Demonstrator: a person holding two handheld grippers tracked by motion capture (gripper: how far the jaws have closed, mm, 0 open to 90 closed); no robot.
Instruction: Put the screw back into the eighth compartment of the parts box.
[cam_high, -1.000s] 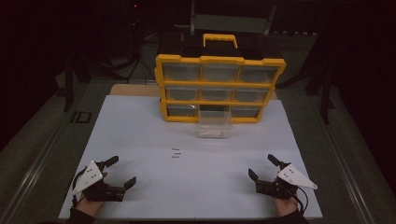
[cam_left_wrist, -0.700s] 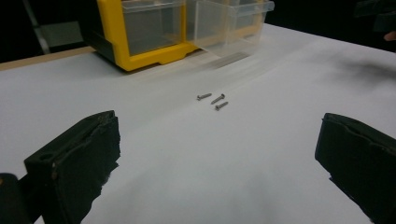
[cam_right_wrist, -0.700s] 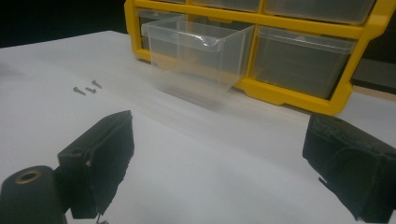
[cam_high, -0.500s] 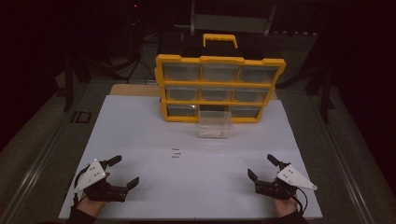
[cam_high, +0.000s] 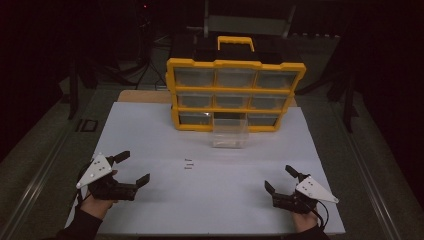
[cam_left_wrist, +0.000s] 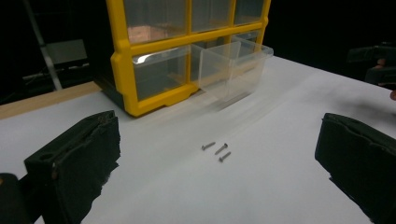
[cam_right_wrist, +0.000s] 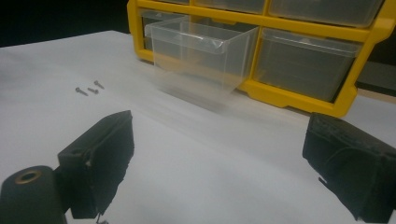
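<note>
Both tongs released: left tongs (cam_high: 134, 169), right tongs (cam_high: 280, 179) wide apart; screws (cam_high: 188, 164) between, clear drawer (cam_high: 229, 132) pulled out.

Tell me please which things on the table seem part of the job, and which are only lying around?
Likely part of the job:
- three small screws
- clear drawer, pulled out
- yellow organizer
- left hand-held gripper and right hand-held gripper, both open

Only lying around:
- small dark object beside the white sheet
</note>
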